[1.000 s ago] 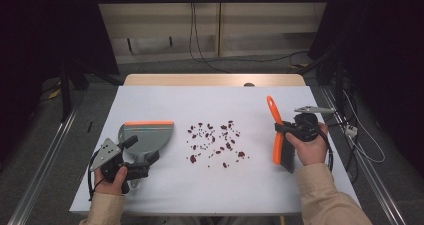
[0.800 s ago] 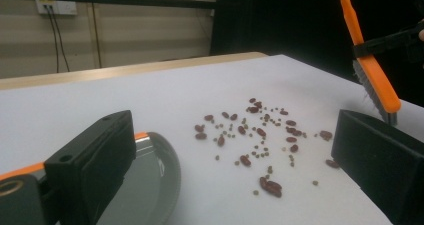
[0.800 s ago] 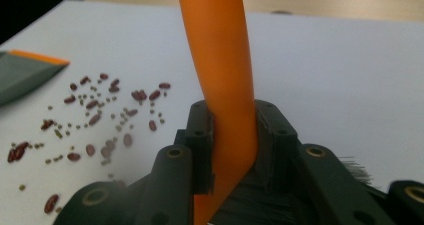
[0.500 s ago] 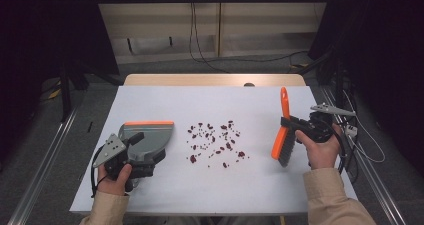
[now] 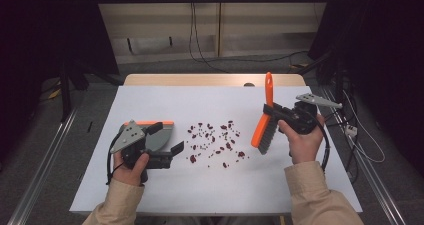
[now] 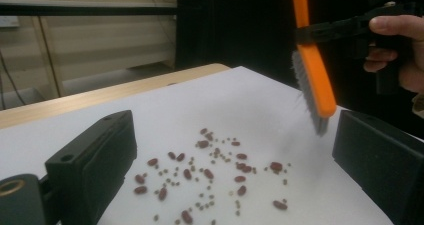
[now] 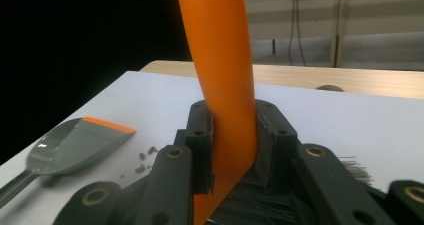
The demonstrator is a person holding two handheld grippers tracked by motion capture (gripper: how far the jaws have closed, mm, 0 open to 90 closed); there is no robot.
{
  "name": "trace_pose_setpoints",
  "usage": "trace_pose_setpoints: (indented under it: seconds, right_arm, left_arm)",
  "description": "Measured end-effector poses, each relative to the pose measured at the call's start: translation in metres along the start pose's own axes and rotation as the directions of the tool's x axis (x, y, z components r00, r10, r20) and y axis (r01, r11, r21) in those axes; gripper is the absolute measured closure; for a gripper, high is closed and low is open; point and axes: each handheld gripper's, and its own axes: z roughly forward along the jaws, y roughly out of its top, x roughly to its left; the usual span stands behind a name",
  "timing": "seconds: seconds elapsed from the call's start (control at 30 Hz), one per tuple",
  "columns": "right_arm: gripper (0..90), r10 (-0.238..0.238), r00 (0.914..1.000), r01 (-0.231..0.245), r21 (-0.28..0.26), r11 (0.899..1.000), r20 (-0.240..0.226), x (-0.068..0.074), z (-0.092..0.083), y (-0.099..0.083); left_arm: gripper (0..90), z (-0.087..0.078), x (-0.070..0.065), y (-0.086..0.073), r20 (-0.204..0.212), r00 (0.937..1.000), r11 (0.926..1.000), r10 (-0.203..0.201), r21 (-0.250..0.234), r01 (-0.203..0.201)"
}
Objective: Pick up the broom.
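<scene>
The right tongs [image 5: 278,116] are clamped on the orange plastic hand brush with dark bristles [image 5: 264,120], held tilted above the white counter [image 5: 210,100] with the bristle end lowest, just right of the scattered dark red beans [image 5: 215,141]. The left tongs [image 5: 169,155] stand open, holding nothing, beside the grey dustpan with an orange lip [image 5: 156,133], left of the beans.
</scene>
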Motion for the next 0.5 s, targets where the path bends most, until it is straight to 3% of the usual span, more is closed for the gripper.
trace_pose_setpoints:
  seconds: [0.23,0.5]
  right_arm:
    - [71.2,-0.004,0.9990,0.003,-0.017,1.000,-0.044,0.018,0.013,0.005]
    - [71.2,-0.023,0.9971,0.022,-0.016,1.000,-0.072,0.032,0.022,0.005]
  left_arm:
    - [3.8,0.031,-0.011,0.009,0.016,0.9998,0.9995,0.011,0.028,-0.012]
    - [5.6,0.067,-0.027,0.009,0.051,0.9987,0.9975,-0.005,0.071,0.001]
